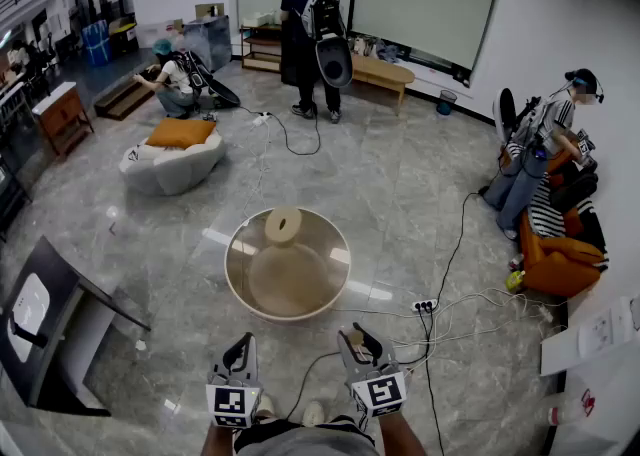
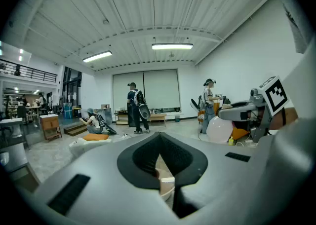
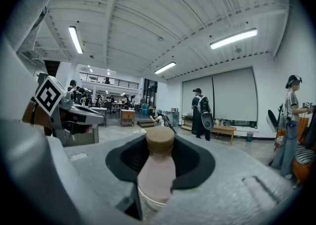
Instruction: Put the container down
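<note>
Looking down, I saw the round container (image 1: 287,264) resting on the floor (image 1: 400,194), just ahead of my left claw (image 1: 244,340) and right claw (image 1: 354,330), both spread and empty. A careless step could have tipped it or snagged the power strip (image 1: 425,305). People worked around the hall.
</note>
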